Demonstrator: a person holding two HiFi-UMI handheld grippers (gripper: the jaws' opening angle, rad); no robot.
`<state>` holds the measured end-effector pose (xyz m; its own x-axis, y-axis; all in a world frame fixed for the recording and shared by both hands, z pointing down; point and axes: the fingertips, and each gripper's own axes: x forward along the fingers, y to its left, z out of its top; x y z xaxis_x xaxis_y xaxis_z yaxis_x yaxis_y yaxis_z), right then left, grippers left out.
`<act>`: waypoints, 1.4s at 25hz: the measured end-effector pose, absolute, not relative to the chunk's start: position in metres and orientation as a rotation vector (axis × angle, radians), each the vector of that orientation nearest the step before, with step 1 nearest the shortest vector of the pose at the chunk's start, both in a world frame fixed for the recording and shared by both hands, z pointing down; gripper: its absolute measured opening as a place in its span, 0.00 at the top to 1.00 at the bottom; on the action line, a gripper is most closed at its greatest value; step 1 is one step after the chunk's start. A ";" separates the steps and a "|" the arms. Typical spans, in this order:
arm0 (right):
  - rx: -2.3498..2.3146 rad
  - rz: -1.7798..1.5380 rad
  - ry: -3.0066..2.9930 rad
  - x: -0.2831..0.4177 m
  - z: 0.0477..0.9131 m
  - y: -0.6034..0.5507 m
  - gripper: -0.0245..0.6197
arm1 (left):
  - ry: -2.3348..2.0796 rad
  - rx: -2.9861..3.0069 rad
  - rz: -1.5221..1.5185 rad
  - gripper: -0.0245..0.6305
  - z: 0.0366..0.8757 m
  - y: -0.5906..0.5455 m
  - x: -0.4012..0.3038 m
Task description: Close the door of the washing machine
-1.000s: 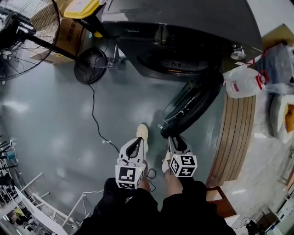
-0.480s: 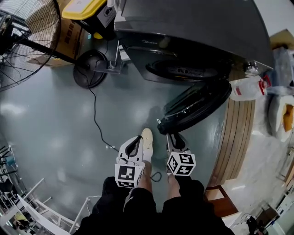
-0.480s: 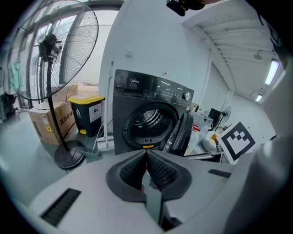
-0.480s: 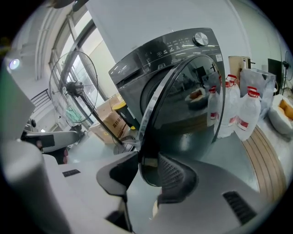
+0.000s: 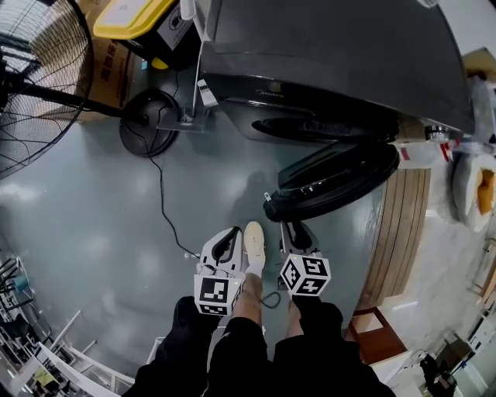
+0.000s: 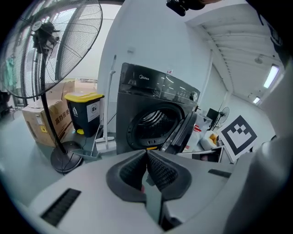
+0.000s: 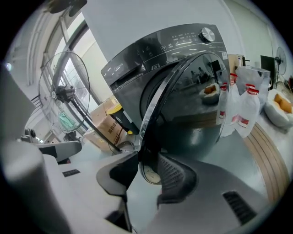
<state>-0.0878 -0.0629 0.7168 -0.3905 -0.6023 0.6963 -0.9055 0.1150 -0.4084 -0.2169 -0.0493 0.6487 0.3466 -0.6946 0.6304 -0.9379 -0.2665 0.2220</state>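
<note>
The dark grey washing machine (image 5: pixel 333 54) stands at the top of the head view, its round door (image 5: pixel 341 178) swung out toward me. My right gripper (image 5: pixel 293 226) is at the door's free edge. In the right gripper view the door's rim (image 7: pixel 151 109) runs down between the jaws of that gripper (image 7: pixel 147 160), which close on it. My left gripper (image 5: pixel 229 236) hangs beside it, left of the door and apart from it. In the left gripper view its jaws (image 6: pixel 147 153) are shut on nothing, and the open drum (image 6: pixel 151 123) lies ahead.
A standing fan (image 5: pixel 31 85) with a round base (image 5: pixel 149 122) is on the left, and its cable (image 5: pixel 163 201) trails across the floor. A yellow-lidded bin (image 5: pixel 136 17) and a cardboard box (image 5: pixel 108 70) stand behind it. A slatted wooden board (image 5: pixel 395 233) and plastic bags (image 5: pixel 422 151) lie on the right.
Both grippers have moved toward the machine. The door has swung with the right gripper from a steep slant to nearly flat across the machine's front.
</note>
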 end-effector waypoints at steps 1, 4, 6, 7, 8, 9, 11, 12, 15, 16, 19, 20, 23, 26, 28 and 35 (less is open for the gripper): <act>1.472 1.169 -2.042 -0.092 0.718 -0.069 0.74 | -1.413 2.049 0.559 0.92 0.650 -0.055 -0.221; 1.475 1.158 -2.046 -0.104 0.718 -0.085 0.74 | -1.401 2.051 0.556 0.93 0.653 -0.071 -0.232; 1.465 1.130 -2.054 -0.111 0.718 -0.097 0.74 | -1.396 2.049 0.558 0.93 0.655 -0.080 -0.238; 1.457 1.109 -2.060 -0.115 0.719 -0.103 0.74 | -1.396 2.048 0.558 0.93 0.656 -0.084 -0.241; 1.449 1.084 -2.064 -0.118 0.719 -0.110 0.74 | -1.396 2.048 0.556 0.93 0.657 -0.089 -0.244; 1.441 1.060 -2.067 -0.122 0.719 -0.116 0.74 | -1.398 2.048 0.554 0.93 0.657 -0.093 -0.247; 1.431 1.023 -2.073 -0.127 0.719 -0.127 0.74 | -1.403 2.048 0.554 0.92 0.658 -0.100 -0.252; 1.428 1.006 -2.075 -0.129 0.719 -0.132 0.75 | -1.405 2.047 0.555 0.93 0.657 -0.104 -0.255; 1.421 0.957 -2.076 -0.137 0.717 -0.149 0.76 | -1.418 2.043 0.548 0.93 0.657 -0.116 -0.266; 1.421 0.949 -2.075 -0.140 0.717 -0.154 0.76 | -1.422 2.043 0.545 0.93 0.656 -0.121 -0.270; 1.428 0.937 -2.073 -0.147 0.717 -0.167 0.77 | -1.429 2.045 0.539 0.93 0.656 -0.132 -0.280; 1.433 0.930 -2.073 -0.148 0.718 -0.171 0.77 | -1.431 2.046 0.539 0.93 0.656 -0.136 -0.282; 1.454 0.892 -2.070 -0.150 0.719 -0.186 0.81 | -1.438 2.052 0.535 0.93 0.658 -0.149 -0.287; 1.460 0.863 -2.075 -0.153 0.718 -0.200 0.82 | -1.448 2.057 0.529 0.93 0.657 -0.162 -0.291; 1.459 0.847 -2.081 -0.155 0.717 -0.209 0.83 | -1.455 2.062 0.525 0.93 0.656 -0.169 -0.293; 1.478 0.806 -2.094 -0.160 0.714 -0.241 0.84 | -1.486 2.065 0.493 0.93 0.648 -0.198 -0.301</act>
